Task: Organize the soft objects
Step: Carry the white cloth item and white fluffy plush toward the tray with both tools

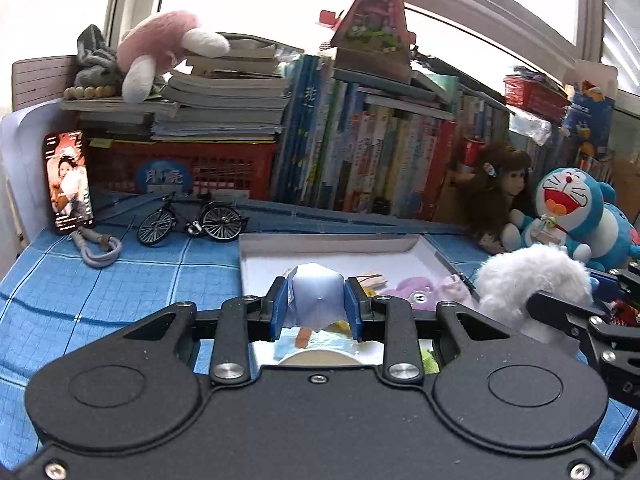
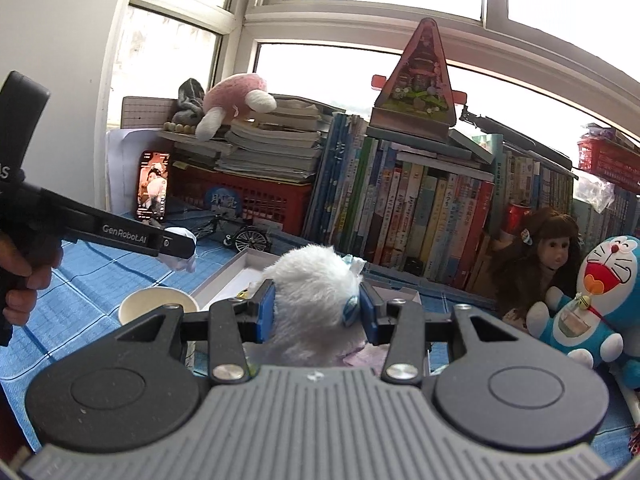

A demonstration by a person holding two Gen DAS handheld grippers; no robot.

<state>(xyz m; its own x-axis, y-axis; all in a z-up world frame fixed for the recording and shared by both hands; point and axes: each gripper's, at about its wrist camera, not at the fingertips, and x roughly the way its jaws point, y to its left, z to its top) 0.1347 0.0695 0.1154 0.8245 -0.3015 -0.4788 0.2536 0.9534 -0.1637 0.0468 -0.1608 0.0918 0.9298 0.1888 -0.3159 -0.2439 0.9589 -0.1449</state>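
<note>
Fig.: task approx. midway. Left gripper (image 1: 317,304), jaws clamped on a pale blue soft item (image 1: 316,296), held above the white tray (image 1: 332,242) on the blue-checked table (image 1: 120,280). Right gripper (image 2: 317,309), jaws clamped on a white fluffy toy (image 2: 316,280), also over the tray. Already in tray: purple plush (image 1: 416,290) & other small pieces. Still outside: Doraemon plush (image 1: 576,208), doll (image 1: 500,188), pink plush (image 1: 160,48) on books. Unclear: tray contents behind both grippers; paper cup (image 2: 158,306) partly hidden; what the blue item actually is.
</note>
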